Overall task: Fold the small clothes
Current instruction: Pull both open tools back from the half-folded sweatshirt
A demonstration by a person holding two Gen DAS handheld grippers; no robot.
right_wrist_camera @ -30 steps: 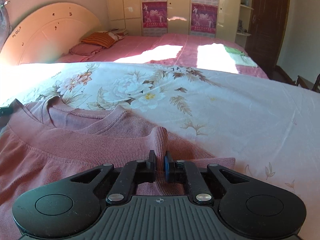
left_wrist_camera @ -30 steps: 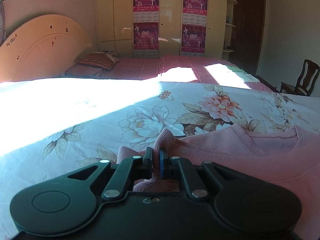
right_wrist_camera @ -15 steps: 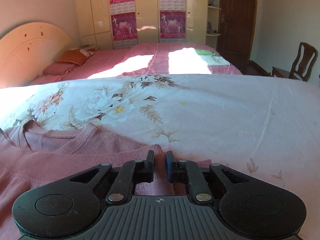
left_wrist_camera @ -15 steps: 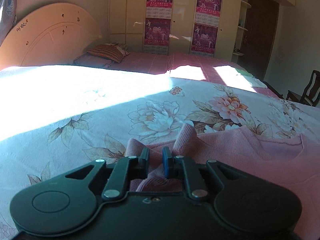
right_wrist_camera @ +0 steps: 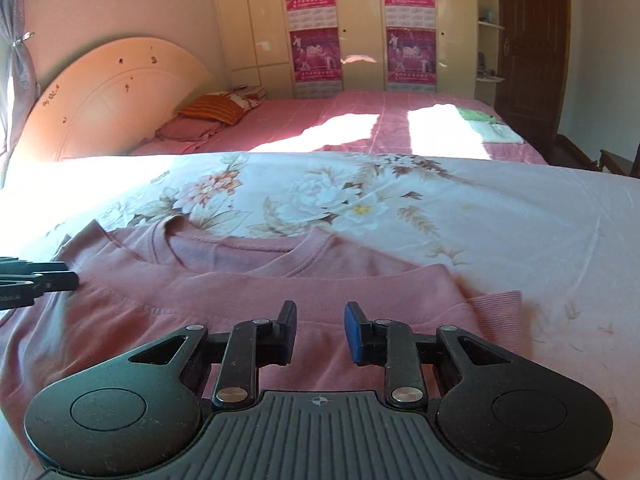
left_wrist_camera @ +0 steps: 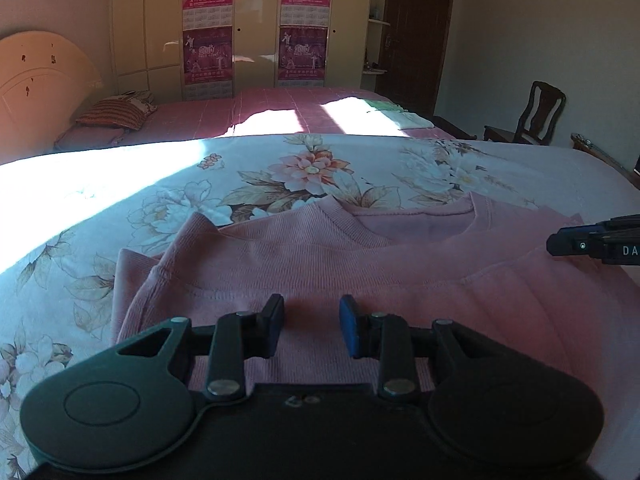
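**Pink sweater folded on the flowered bed, both tongs clear of it**

The pink sweater (left_wrist_camera: 360, 272) lies flat on the floral bedsheet (left_wrist_camera: 312, 168), its lower part folded up so that a straight folded edge runs just below the ribbed neckline (right_wrist_camera: 240, 246). A ribbed cuff (right_wrist_camera: 496, 312) sticks out at the sweater's right edge, and another fold of sleeve (left_wrist_camera: 132, 276) shows at its left edge.

The left tongs (left_wrist_camera: 312, 320) hang over the near part of the sweater with a plain gap between the fingers; the jaws are opening and no cloth is pinched between them. The right tongs (right_wrist_camera: 320, 328) hover likewise over the near cloth, jaws apart yet closing, with only flat fabric seen beneath the gap. Whether the fingertips brush the knit is hard to tell from this angle. Each tool's dark tip shows at the edge of the other's view, above the sweater's sides.

Sunlight falls across the sheet's far left. Beyond lies a pink bed (right_wrist_camera: 380, 120) with a striped pillow (right_wrist_camera: 216, 108), a curved headboard (right_wrist_camera: 112, 92), a wardrobe bearing posters (right_wrist_camera: 314, 52), a dark door (right_wrist_camera: 532, 40) and a wooden chair (left_wrist_camera: 536, 112)
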